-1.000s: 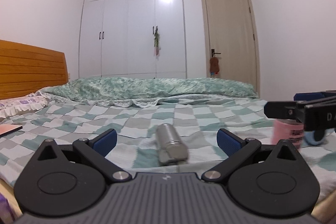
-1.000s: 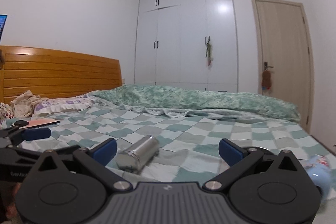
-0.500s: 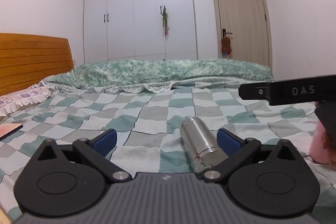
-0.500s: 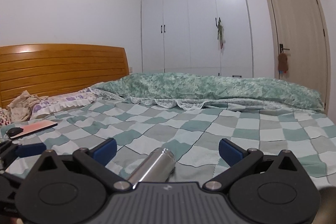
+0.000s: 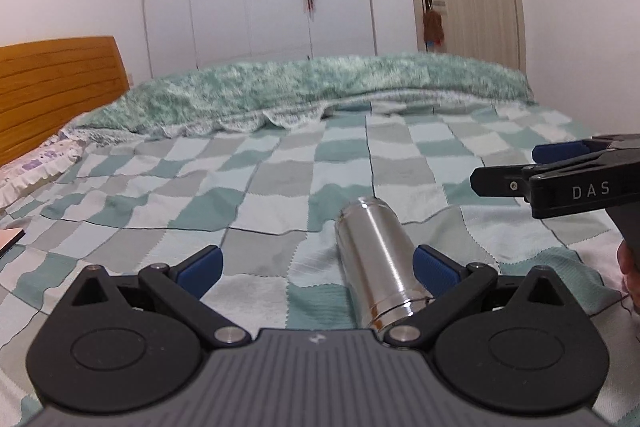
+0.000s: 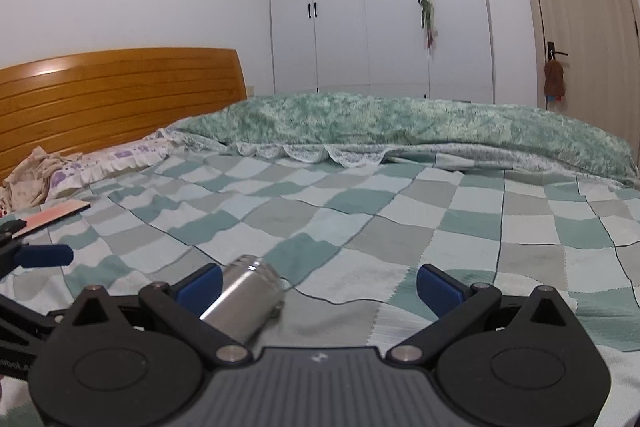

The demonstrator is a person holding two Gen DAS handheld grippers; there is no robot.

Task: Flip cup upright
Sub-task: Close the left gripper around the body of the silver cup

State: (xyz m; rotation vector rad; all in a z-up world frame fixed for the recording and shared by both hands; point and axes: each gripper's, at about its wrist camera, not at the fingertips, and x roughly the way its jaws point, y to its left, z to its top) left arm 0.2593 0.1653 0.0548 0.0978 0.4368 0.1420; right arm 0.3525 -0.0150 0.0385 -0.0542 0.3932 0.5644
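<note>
1. Left wrist view: the steel cup (image 5: 376,259) lies on its side on the bed (image 5: 280,187), lengthwise away from the camera, just beside the right pad of the left hand-held gripper (image 5: 316,267), whose jaws stand wide apart and hold nothing.
2. Right wrist view: the cup (image 6: 244,303) lies tilted just beside the left pad of the right hand-held gripper (image 6: 320,287), likewise spread wide and holding nothing; whether pad and cup touch I cannot tell.
3. Around them: a crumpled green quilt (image 6: 400,123), a wooden headboard (image 6: 120,91), a pillow (image 6: 108,163), a white wardrobe (image 6: 380,7) and a door (image 6: 580,7).
4. Cup: smooth, shiny cylinder; bed cover: soft patchwork of green, grey and white squares.
5. Compared with half a second ago, both cameras sit closer to the cup, which looms larger.
</note>
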